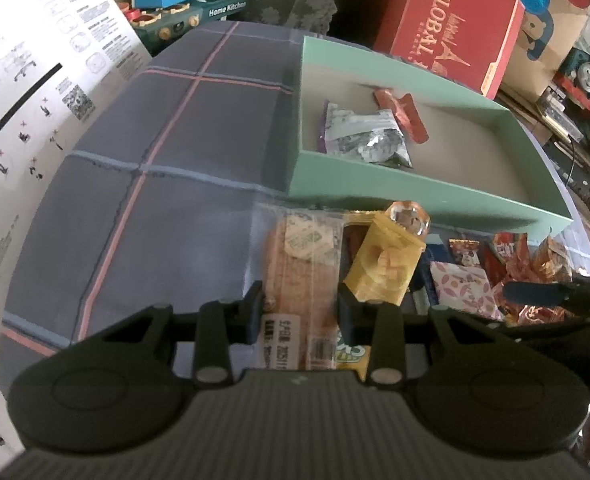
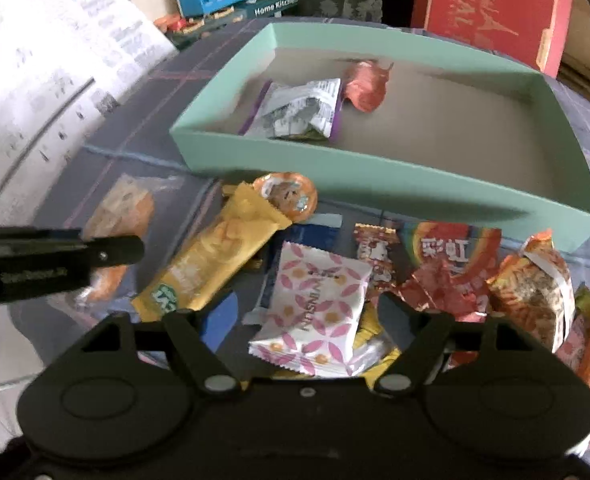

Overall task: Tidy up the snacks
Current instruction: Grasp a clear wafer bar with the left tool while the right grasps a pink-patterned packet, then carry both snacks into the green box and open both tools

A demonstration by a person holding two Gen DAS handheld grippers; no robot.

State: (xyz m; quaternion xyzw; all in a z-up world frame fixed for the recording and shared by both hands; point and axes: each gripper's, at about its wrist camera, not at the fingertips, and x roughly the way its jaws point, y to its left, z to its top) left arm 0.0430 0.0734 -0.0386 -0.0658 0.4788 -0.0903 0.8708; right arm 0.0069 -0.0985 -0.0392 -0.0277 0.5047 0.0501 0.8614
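Left wrist view: the mint-green tray (image 1: 379, 196) holds only two snacks, a silver-and-purple packet (image 1: 363, 136) and a red wrapper (image 1: 405, 114), both toward its left end. Most of its floor is bare, so sorting looks barely begun. The left gripper (image 1: 301, 310) has its jaws clamped on a clear-wrapped cracker bar (image 1: 303, 264), which lies on the plaid-clothed desk (image 1: 155, 168) just short of the tray's near wall. A yellow bar (image 1: 383, 256) leans beside it. Open cloth to the left; a printed sheet (image 1: 35, 92) bounds that side.

Right wrist view: the right gripper (image 2: 307, 320) has its jaws apart, straddling a white-and-pink flower-pattern packet (image 2: 319, 304) without pressing it. The heap of wrappers runs rightward (at least half a dozen remain outside the tray). The tray's near wall (image 2: 375, 184) must be cleared on any transfer; the other gripper's arm reaches in from the left, narrowing room there.
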